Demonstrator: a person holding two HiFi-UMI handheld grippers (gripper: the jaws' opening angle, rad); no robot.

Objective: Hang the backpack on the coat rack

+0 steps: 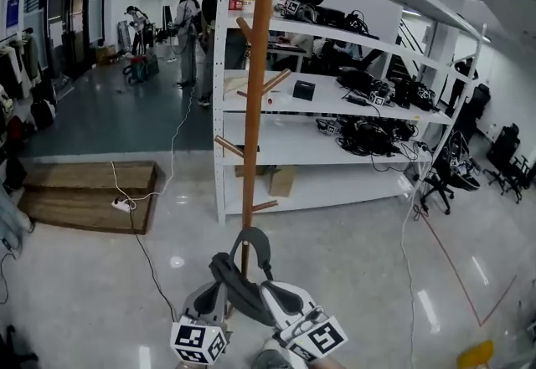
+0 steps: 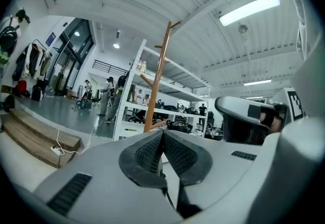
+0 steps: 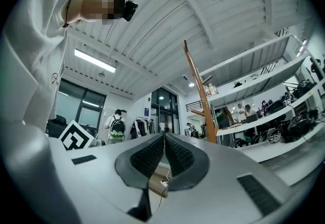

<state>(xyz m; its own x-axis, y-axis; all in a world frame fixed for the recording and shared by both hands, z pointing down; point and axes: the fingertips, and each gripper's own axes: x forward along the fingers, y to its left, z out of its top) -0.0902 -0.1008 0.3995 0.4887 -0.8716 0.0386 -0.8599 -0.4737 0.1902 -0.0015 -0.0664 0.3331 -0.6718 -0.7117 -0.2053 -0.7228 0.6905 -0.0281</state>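
L gripper (image 2: 162, 134), R gripper (image 3: 164, 136): grey-white, blk jaws, b/w marker cubes (image 1: 199, 340).

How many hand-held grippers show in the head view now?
2. The left hand-held gripper sits at the bottom edge, left of the coat rack; the right hand-held gripper is beside it, to the right. None hidden.

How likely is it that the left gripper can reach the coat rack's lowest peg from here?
Probably yes: the left gripper sits just in front of the coat rack, and nothing stands between it and the lowest peg.
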